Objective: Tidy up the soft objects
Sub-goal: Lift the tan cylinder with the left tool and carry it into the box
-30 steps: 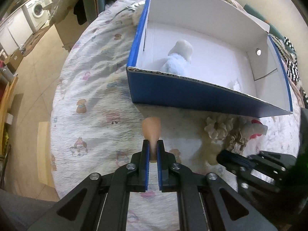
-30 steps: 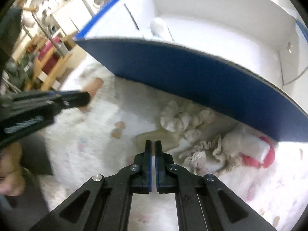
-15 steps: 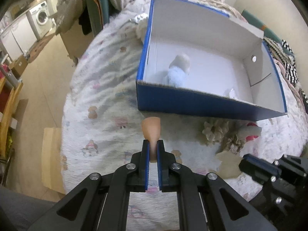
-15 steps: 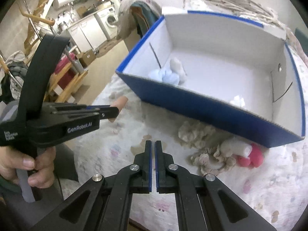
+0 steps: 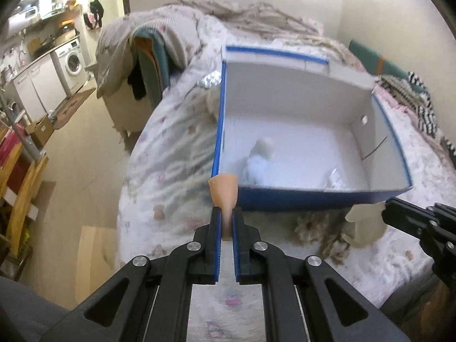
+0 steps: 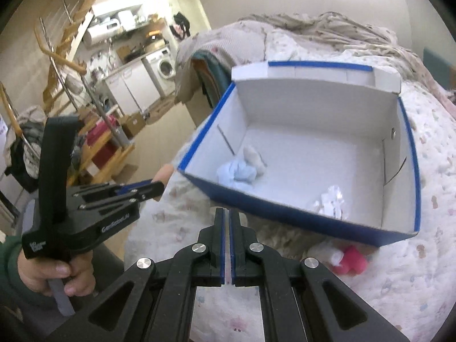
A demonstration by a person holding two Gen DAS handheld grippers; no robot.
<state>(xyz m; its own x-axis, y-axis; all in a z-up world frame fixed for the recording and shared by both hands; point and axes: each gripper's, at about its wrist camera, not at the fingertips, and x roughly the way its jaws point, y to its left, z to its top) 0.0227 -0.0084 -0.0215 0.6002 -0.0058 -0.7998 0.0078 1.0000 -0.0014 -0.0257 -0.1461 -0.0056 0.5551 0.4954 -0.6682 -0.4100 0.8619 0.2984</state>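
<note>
While pinching a peach-coloured soft piece (image 5: 223,192), the left gripper (image 5: 227,225) hovers over the bed (image 5: 171,154) just off the blue box's (image 5: 296,199) near-left corner. Inside the box: pale blue cloth (image 5: 258,168) w/ a white lump. Right gripper (image 5: 399,216) sits by the near wall, holding a cream piece (image 5: 366,225).

Right wrist view: right gripper (image 6: 227,225) fingers nearly pressed together. A pink-and-white toy (image 6: 346,259) lies outside the box's (image 6: 285,208) near wall; left gripper (image 6: 155,186) at its left corner.

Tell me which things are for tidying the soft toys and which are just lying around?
For the job: blue box, peach soft piece in the left gripper, cream piece in the right gripper, red-and-white toy.

Just around: washing machine, wooden rack, bedspread.
</note>
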